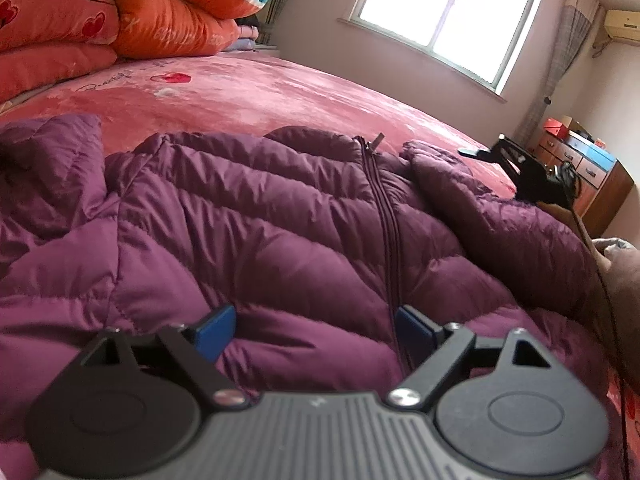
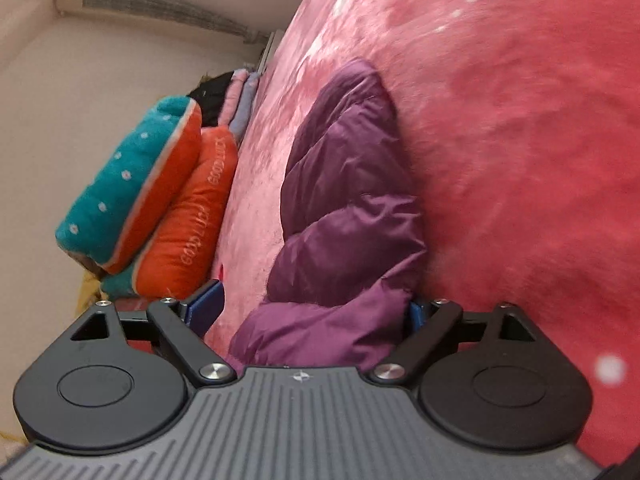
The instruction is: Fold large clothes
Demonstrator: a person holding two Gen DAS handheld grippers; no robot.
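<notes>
The purple quilted down jacket [image 1: 280,216] lies spread, zip up, on my bed's pink plush blanket [image 1: 248,88]. My left gripper [image 1: 316,330] hovers low over its front, blue-padded fingers [image 1: 214,330] wide apart around a puffed panel beside the zip. My right gripper [image 2: 316,312] has its fingers [image 2: 206,312] wide too, a bunched purple sleeve [image 2: 344,216] lying between them. Orange and teal folded quilts [image 2: 160,192] are stacked at the bed's head.

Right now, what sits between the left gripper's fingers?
In the left wrist view, the purple jacket bulges up between the open fingers of the left gripper, with its zipper running down just inside the right-side finger.
</notes>
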